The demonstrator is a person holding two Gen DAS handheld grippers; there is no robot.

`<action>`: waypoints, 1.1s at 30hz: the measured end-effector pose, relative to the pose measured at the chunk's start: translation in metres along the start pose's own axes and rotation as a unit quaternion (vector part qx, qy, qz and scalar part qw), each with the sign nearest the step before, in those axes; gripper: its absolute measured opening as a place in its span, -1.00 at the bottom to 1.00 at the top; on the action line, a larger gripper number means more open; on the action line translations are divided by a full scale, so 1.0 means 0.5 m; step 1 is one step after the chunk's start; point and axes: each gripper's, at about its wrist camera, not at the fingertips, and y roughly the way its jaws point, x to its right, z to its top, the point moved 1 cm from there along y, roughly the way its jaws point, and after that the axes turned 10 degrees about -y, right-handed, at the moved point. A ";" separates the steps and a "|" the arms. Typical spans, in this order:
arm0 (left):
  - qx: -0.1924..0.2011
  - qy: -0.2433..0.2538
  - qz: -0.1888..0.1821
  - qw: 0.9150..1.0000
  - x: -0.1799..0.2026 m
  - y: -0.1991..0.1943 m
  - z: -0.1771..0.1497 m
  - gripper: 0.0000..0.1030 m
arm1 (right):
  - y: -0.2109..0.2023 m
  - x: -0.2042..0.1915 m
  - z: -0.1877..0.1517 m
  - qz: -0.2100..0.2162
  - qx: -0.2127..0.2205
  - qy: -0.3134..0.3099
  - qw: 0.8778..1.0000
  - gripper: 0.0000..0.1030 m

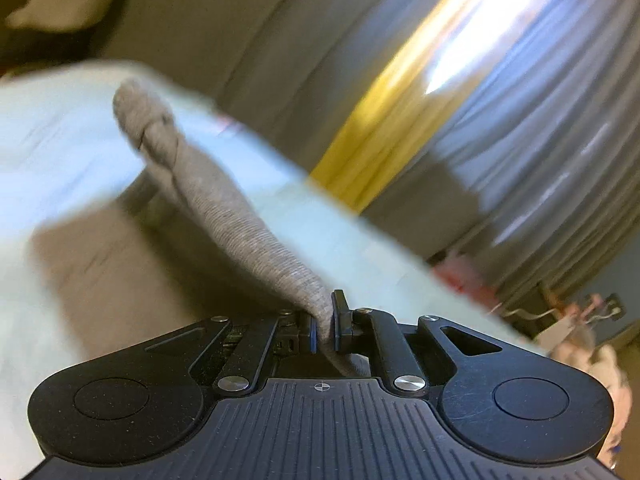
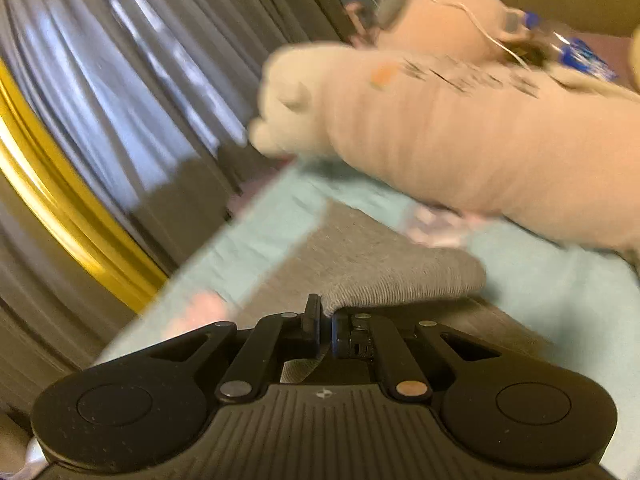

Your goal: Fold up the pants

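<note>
Gripping the grey pants (image 1: 240, 216) with both tongs, I have my left gripper (image 1: 325, 326) clamped on a bunched strip of the cloth that runs away from the jaws toward the upper left of the frame. My right gripper (image 2: 326, 326) pinches a broader fold (image 2: 384, 276) that spreads to the right of its jaws, over the pale blue sheet (image 2: 560, 280). Both pinches sit right at the jaws; I judge the coming fold depends on carrying these held ends along the cloth's length.

grey curtains (image 2: 100, 80), plush toy (image 2: 440, 128), pale-blue sheet (image 1: 60, 152)
</note>
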 end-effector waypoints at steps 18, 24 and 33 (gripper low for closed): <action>-0.018 -0.082 0.072 0.994 -0.120 0.028 0.004 -0.77 | 0.037 0.029 -0.062 -0.054 -0.053 0.000 0.997 -0.91; -0.013 -0.058 0.081 0.995 -0.120 0.011 -0.028 -0.77 | -0.013 0.030 -0.058 -0.043 -0.020 -0.033 0.998 -0.91; -0.020 -0.072 0.102 0.992 -0.133 0.020 -0.043 -0.77 | 0.005 0.056 -0.090 -0.055 -0.051 -0.023 0.997 -0.91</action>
